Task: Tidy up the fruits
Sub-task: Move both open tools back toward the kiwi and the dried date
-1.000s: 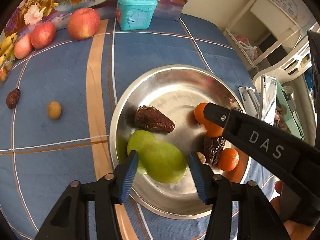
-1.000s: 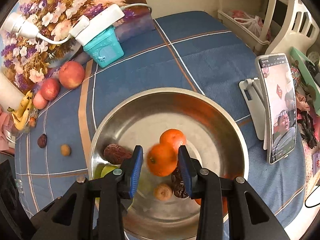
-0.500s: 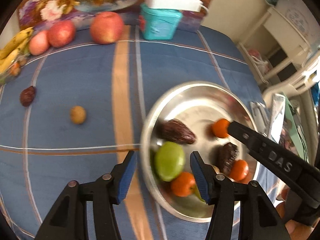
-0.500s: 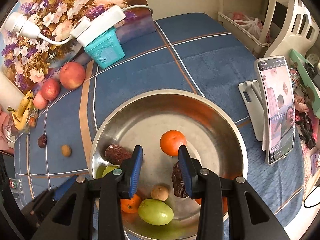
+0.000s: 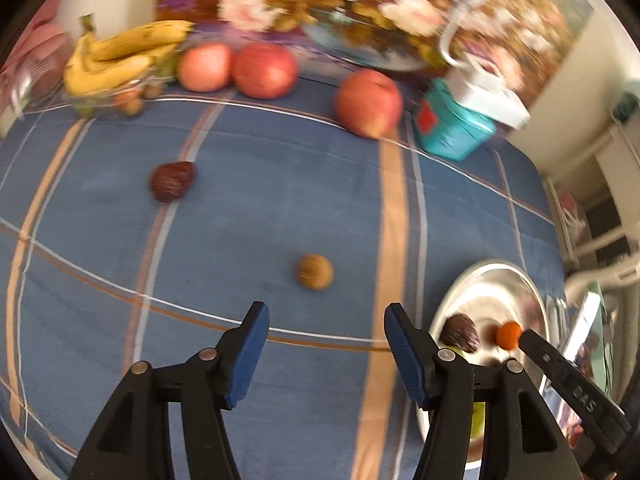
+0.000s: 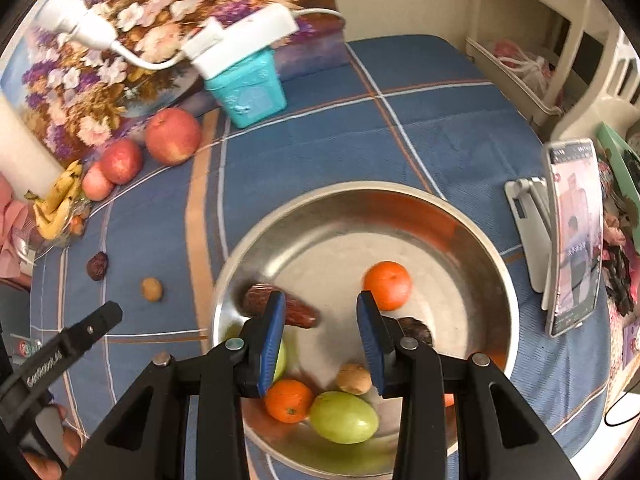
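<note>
Small, round, tan-brown fruit (image 5: 314,271) lies on the blue cloth left of the steel bowl (image 6: 472,236). Left gripper (image 5: 325,348) and right gripper (image 6: 320,334) both gape, empty.

Three apples (image 6: 173,141) sit at the far edge beside one bunch of bananas (image 6: 56,204). One bowl (image 6: 472,236) holds two whole oranges (image 6: 387,285) with a sliver of a third behind the gripper, two green fruits (image 6: 343,417), two dates (image 6: 296,312) and one small brown fruit (image 6: 353,378). On the cloth lie one more date (image 6: 97,265) and one more small brown fruit (image 6: 151,289).
</note>
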Demonstrator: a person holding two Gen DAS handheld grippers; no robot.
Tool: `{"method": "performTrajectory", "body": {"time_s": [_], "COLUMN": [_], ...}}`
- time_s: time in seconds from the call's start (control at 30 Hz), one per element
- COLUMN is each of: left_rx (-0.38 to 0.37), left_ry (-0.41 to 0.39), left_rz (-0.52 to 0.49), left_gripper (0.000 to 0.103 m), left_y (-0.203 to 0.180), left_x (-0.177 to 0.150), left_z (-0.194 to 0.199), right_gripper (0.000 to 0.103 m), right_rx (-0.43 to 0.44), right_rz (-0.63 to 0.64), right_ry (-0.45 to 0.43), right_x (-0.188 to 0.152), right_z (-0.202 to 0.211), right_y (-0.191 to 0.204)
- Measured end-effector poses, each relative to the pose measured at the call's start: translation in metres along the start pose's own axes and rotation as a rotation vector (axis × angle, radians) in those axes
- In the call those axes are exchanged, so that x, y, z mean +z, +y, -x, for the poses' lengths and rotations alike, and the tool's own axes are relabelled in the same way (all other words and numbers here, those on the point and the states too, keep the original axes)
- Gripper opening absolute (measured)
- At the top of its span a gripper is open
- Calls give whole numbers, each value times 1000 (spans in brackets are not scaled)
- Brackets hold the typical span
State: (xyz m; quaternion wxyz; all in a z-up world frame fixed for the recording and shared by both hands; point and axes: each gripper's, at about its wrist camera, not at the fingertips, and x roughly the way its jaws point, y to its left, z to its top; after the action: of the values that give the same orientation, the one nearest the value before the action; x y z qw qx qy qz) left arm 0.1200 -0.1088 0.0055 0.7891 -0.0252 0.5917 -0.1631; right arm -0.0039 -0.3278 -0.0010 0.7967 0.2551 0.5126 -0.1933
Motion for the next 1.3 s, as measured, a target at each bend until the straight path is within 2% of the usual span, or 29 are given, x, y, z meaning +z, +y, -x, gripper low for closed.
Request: {"method": "performTrajectory", "body": {"time_s": [0.3, 0.43, 0.5, 0.6, 0.63, 0.7, 0.77, 1.3], "left_rx": [17, 24, 36, 61, 72, 95, 112, 175], "left_ry": [-20, -4, 11, 34, 38, 39, 33, 6], "left_rz": [51, 46, 33, 11, 3, -13, -32, -73], "left_gripper": [66, 73, 76, 79, 85, 95, 103, 103], "left_y": [21, 18, 16, 12, 11, 10, 8, 7], "left_x": [5, 4, 3, 0, -1, -2, -3, -2], "left_z": [7, 4, 1, -5, -7, -9, -10, -10], "right_gripper": [38, 39, 62, 72, 74, 89, 91, 92], "right_rx": [5, -2, -16, -32, -35, -47, -55, -14], "right_rz": [37, 43, 53, 67, 75, 92, 93, 73], "right_ry": [-3, 4, 4, 4, 6, 0, -9, -18], "right_x": [0, 1, 1, 0, 0, -1, -1, -2], "right_z": [2, 0, -2, -4, -5, -7, -7, -9], "right_y": [14, 13, 15, 18, 19, 21, 21, 25]}}
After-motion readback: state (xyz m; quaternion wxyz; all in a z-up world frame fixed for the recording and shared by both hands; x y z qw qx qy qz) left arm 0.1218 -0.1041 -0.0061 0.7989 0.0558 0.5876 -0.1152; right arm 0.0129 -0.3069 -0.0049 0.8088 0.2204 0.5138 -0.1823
